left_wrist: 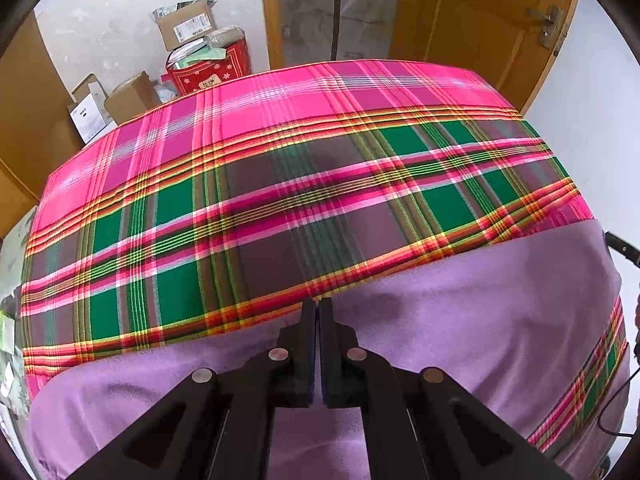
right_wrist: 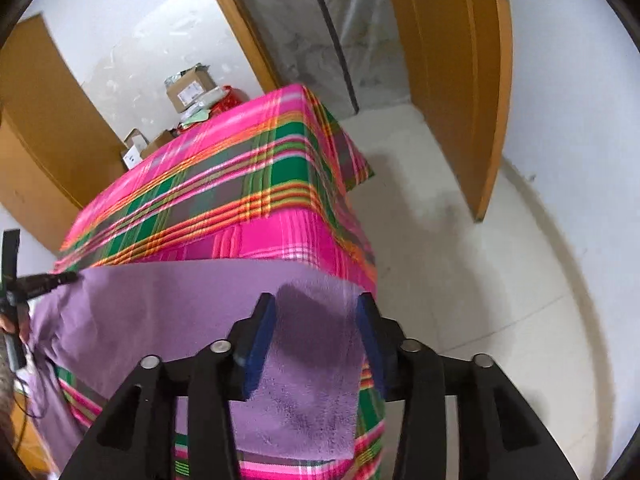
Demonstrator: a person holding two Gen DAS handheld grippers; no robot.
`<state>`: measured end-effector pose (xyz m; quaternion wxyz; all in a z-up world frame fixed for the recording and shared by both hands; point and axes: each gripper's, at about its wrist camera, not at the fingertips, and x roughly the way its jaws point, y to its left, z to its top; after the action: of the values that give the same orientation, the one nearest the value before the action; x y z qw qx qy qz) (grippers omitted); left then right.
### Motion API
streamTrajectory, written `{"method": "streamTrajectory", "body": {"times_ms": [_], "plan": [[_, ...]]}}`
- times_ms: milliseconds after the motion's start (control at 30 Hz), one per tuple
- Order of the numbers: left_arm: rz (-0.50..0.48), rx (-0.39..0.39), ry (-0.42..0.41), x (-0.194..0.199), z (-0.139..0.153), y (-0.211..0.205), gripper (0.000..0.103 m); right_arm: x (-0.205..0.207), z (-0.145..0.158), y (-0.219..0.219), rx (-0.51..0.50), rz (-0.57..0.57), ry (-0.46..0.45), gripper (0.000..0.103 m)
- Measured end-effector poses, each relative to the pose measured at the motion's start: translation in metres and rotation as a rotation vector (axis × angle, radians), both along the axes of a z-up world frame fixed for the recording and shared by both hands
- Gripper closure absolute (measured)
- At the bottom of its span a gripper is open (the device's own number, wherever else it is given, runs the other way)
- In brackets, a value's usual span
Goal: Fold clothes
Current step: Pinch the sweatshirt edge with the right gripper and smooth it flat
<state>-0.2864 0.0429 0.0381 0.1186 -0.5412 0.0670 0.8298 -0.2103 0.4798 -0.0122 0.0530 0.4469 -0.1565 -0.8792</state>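
- A purple garment (left_wrist: pixel 460 320) is spread over the near part of a table covered with a pink and green plaid cloth (left_wrist: pixel 280 168); its far edge runs across the table top.
- In the right wrist view the garment (right_wrist: pixel 180 304) is draped over the near right corner of the table, one part hanging down the side over the plaid cloth (right_wrist: pixel 224 184).
- The left gripper (left_wrist: pixel 319 306) is seen with its fingers pressed together at the garment's far edge; whether fabric is caught between them cannot be told.
- The right gripper (right_wrist: pixel 316 304) is held above the hanging part with its fingers spread, nothing between the blue pads (right_wrist: pixel 260 344).
- Cardboard boxes (left_wrist: pixel 188 24) are stacked by the far wall on the left.
- A wooden door (right_wrist: pixel 460 80) stands open on the far right.
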Motion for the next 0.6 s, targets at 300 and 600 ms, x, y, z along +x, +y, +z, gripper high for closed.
{"method": "streamTrajectory", "body": {"times_ms": [300, 600], "plan": [[0.011, 0.021, -0.010, 0.000, 0.005, -0.002, 0.102, -0.001, 0.024, -0.016, 0.112, -0.022, 0.076, 0.098], [0.015, 0.046, -0.013, -0.011, 0.008, 0.003, 0.102, -0.012, 0.046, -0.022, 0.222, -0.072, 0.123, 0.099]]}}
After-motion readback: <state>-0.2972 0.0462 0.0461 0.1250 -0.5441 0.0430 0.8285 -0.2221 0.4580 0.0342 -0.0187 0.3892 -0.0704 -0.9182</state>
